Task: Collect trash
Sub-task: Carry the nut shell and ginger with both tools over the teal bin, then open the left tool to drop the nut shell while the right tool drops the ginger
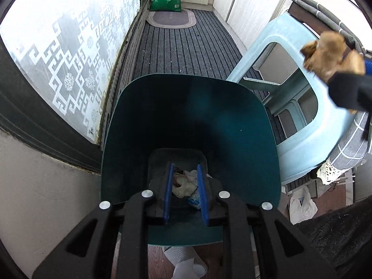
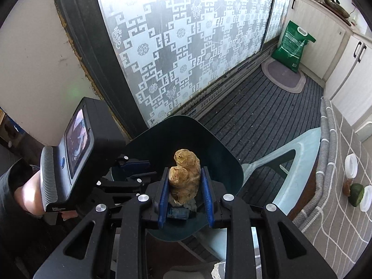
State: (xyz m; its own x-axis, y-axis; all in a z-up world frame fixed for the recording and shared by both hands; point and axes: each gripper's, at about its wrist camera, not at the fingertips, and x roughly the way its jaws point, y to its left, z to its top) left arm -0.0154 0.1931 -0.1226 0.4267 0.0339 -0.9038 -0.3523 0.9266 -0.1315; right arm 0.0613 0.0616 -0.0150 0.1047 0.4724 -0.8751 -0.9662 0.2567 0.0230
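Observation:
A dark teal trash bin (image 1: 176, 107) stands on the floor below me, with crumpled white wrappers (image 1: 186, 183) at its bottom. My left gripper (image 1: 186, 174) hangs over the bin's near rim, open and empty. My right gripper (image 2: 184, 174) is shut on a crumpled brown paper wad (image 2: 186, 174) and holds it above the bin's (image 2: 209, 144) opening. The wad also shows at the right edge of the left wrist view (image 1: 330, 58). The left gripper's body and screen (image 2: 76, 153) sit to the left in the right wrist view.
A pale blue plastic stool (image 1: 286, 88) stands right of the bin. A frosted patterned glass door (image 2: 186, 46) is on the left, a green sack (image 2: 291, 46) and oval mat (image 2: 283, 76) at the far end. A grey checked cloth (image 2: 337, 186) carries a green fruit (image 2: 357, 194) and white lids.

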